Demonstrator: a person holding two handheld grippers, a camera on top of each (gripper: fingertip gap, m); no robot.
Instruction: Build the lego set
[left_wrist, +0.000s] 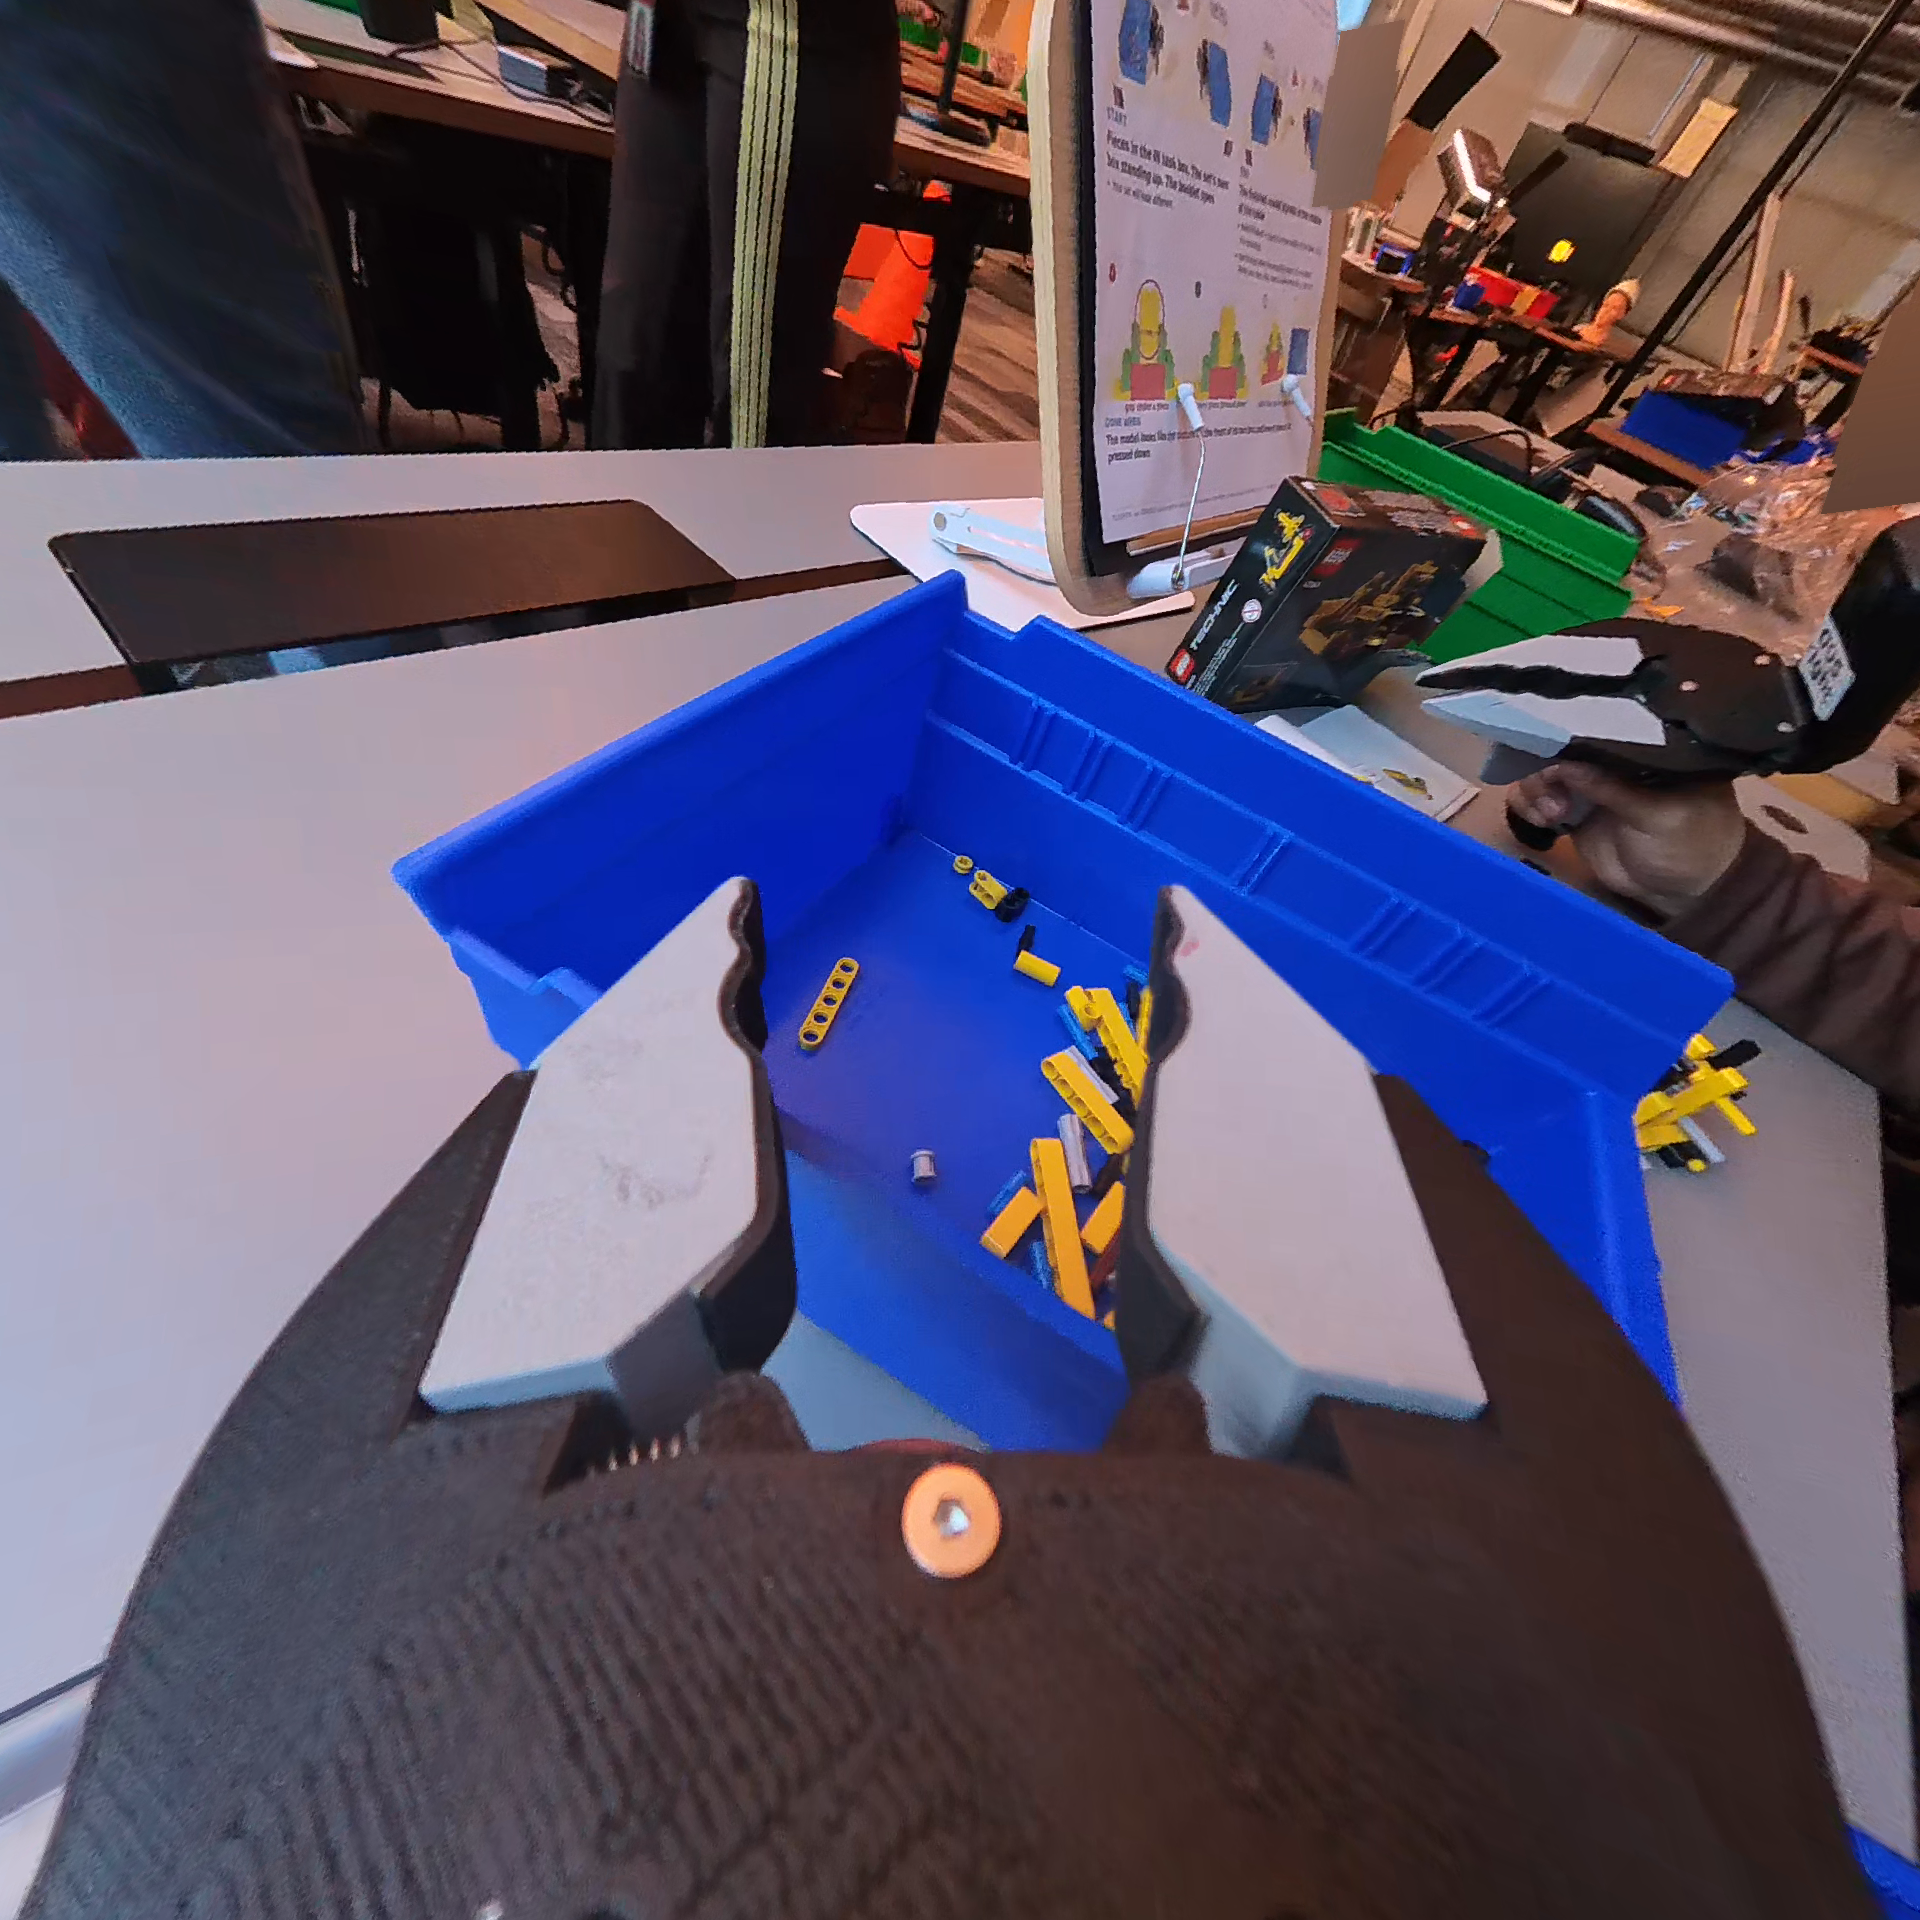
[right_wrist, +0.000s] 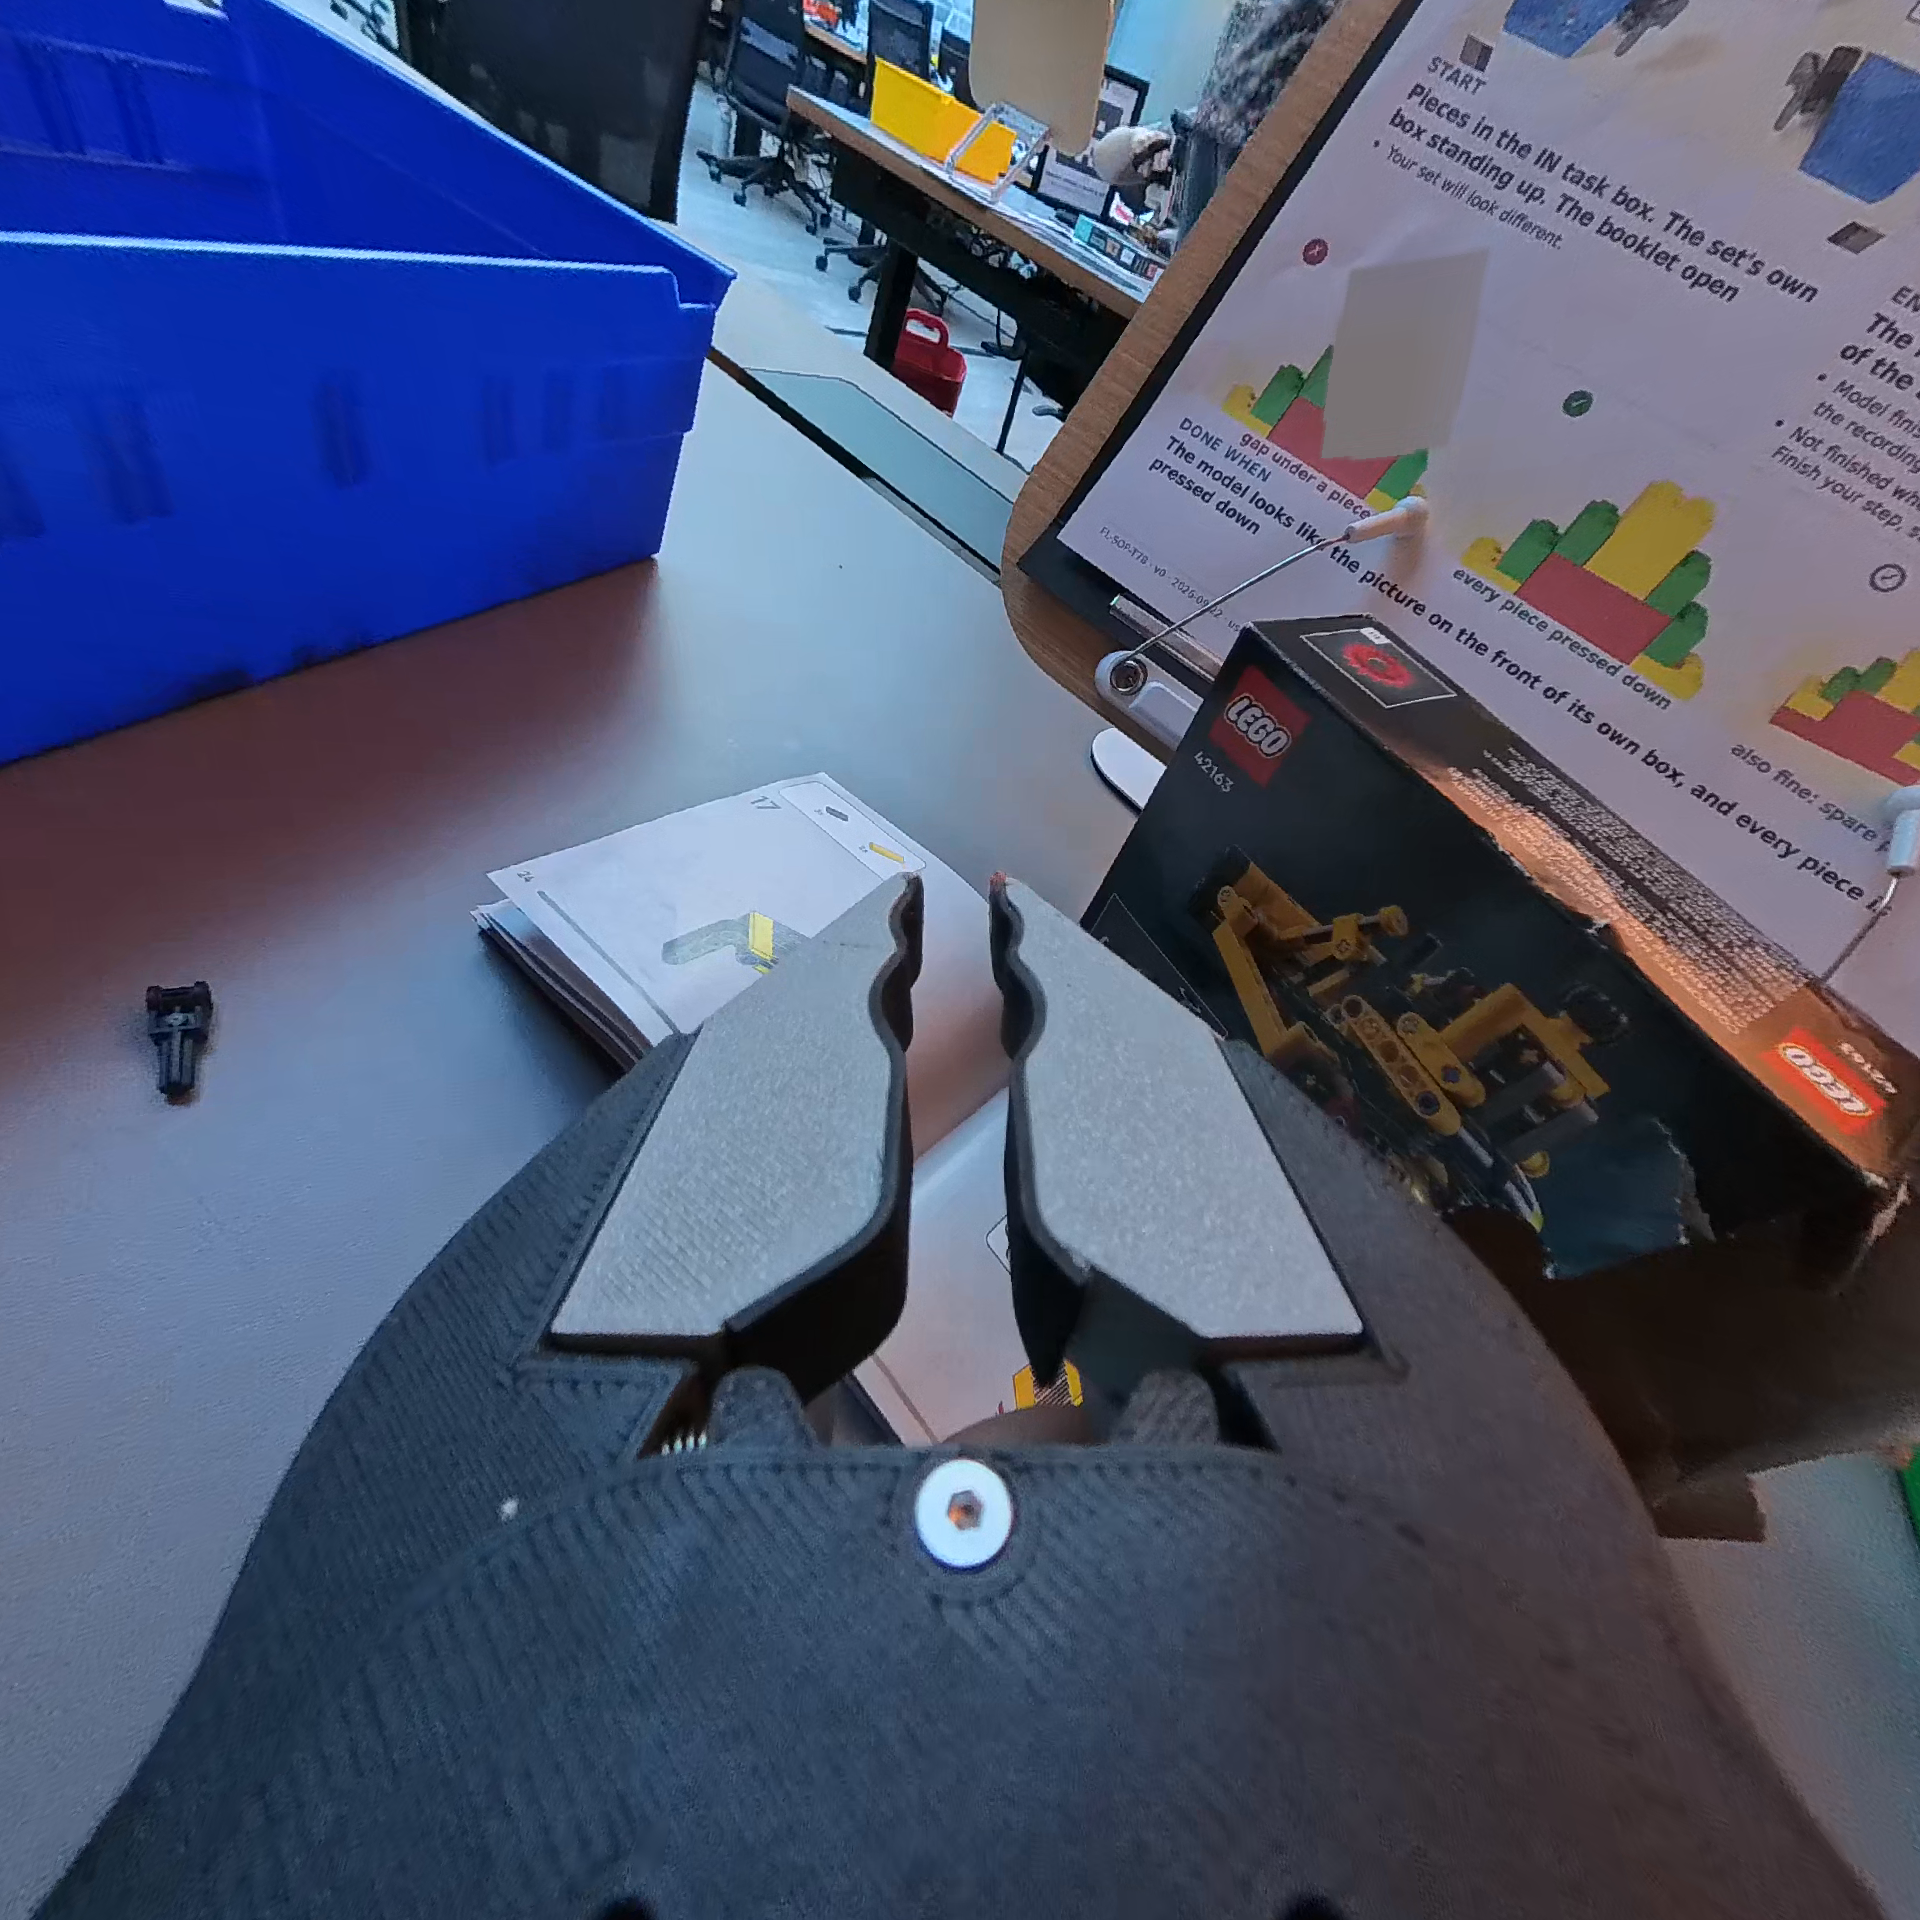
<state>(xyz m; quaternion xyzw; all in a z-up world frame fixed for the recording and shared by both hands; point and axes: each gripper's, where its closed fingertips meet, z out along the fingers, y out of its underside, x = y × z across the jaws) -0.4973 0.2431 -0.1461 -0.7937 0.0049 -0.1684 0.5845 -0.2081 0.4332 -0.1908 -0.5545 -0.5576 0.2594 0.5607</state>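
Note:
My left gripper (left_wrist: 956, 904) is open and empty above the near end of a blue bin (left_wrist: 675, 748). In the bin lie loose yellow, black and grey pieces (left_wrist: 1081, 1122), a yellow beam with holes (left_wrist: 828, 1003) and a grey bush (left_wrist: 923, 1166). A small yellow and black assembly (left_wrist: 1694, 1107) lies on the table right of the bin. My right gripper (right_wrist: 956, 904) is empty, its jaws a narrow gap apart, above the open booklet (right_wrist: 707, 904). It also shows in the left wrist view (left_wrist: 1439, 691). A black pin piece (right_wrist: 179, 1034) lies on the table left of the booklet.
The set's black box (right_wrist: 1455, 987) stands right of the booklet, in front of an instruction board on a stand (right_wrist: 1558, 364). A green bin (left_wrist: 1486, 530) is behind the box. The blue bin's wall (right_wrist: 312, 416) rises at the right gripper's far left. A person's legs are beyond the table. The left gripper's tips are roughly 35 cm from the right gripper's. Measured from the fingertips, the black pin piece (right_wrist: 179, 1034) is 15 cm or so from the right gripper and 30 cm from the left.

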